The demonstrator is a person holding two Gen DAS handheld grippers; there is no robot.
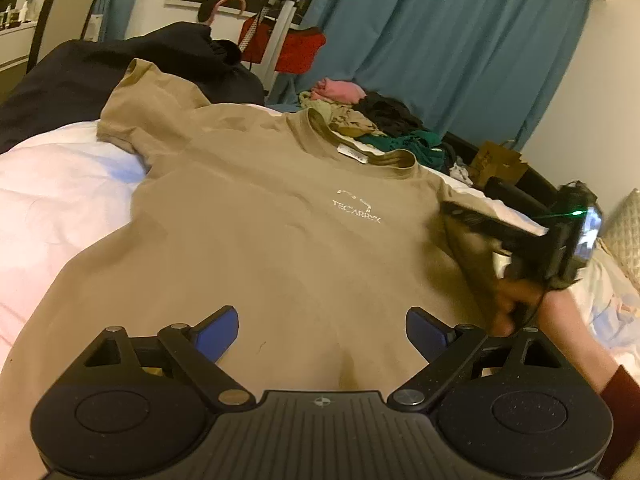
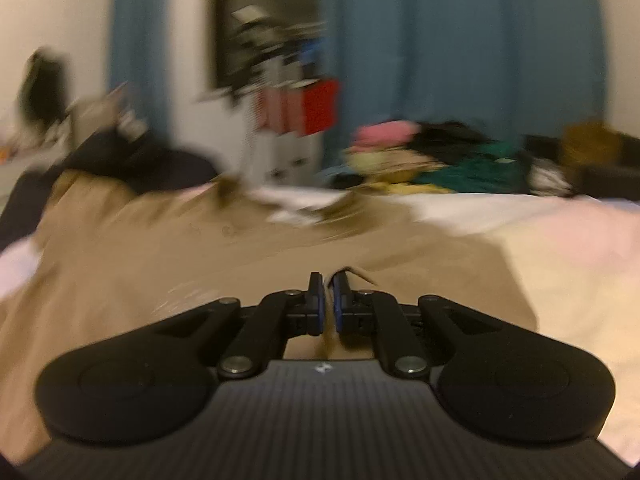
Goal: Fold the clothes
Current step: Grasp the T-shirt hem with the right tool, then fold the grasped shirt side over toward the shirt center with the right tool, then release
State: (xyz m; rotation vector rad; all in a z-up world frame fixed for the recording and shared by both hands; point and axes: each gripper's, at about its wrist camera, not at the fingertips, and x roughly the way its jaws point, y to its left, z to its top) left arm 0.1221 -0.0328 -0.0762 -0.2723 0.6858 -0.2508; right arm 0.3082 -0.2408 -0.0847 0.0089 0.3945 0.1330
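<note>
A tan T-shirt (image 1: 260,240) with a small white chest logo lies face up on the bed, collar pointing away. My left gripper (image 1: 322,328) hovers open over the shirt's lower middle, its blue pads spread wide with nothing between them. At the shirt's right side a hand (image 1: 560,316) holds my right gripper (image 1: 456,210), blurred, at the right sleeve. In the right wrist view the right gripper (image 2: 327,292) is shut, its blue pads pinching a ridge of the tan T-shirt (image 2: 200,264) fabric.
White bedsheet (image 1: 60,184) shows left and right of the shirt. A dark garment (image 1: 120,72) lies at the far left, a pile of mixed clothes (image 1: 380,120) beyond the collar. A brown paper bag (image 1: 500,160) and blue curtains (image 1: 440,40) stand behind.
</note>
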